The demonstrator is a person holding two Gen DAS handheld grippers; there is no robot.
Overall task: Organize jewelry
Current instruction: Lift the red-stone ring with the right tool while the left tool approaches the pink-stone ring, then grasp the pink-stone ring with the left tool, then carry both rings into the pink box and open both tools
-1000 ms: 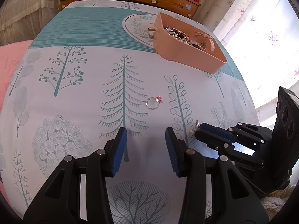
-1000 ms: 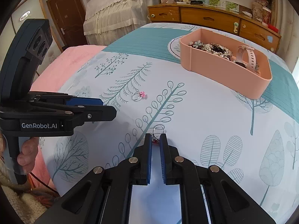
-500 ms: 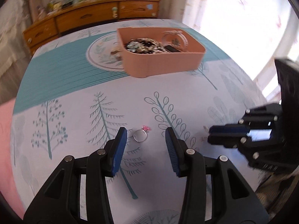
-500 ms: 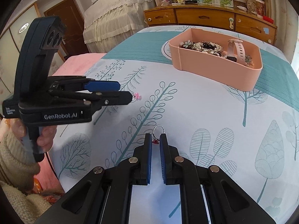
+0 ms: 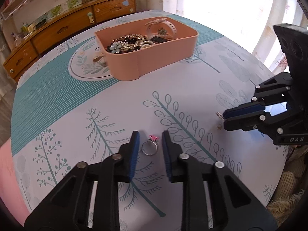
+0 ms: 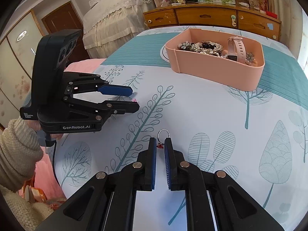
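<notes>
A silver ring with a pink stone lies on the tree-print cloth between the tips of my open left gripper; its pink stone shows by the left gripper in the right wrist view. My right gripper is shut on a silver ring with a red stone, which sticks out past the tips and is held just above the cloth. It also shows in the left wrist view at the right gripper's tips. A pink tray holds a watch and several pieces of jewelry.
A round leaf-print mat lies beside the pink tray, with a small pale object on it. A wooden dresser stands beyond the bed. A pink blanket borders the cloth on the left.
My left gripper has swung round and moved forward so the pink-stone ring now lies between its tips. My right gripper has stayed shut on the red-stone ring, nearly still.
</notes>
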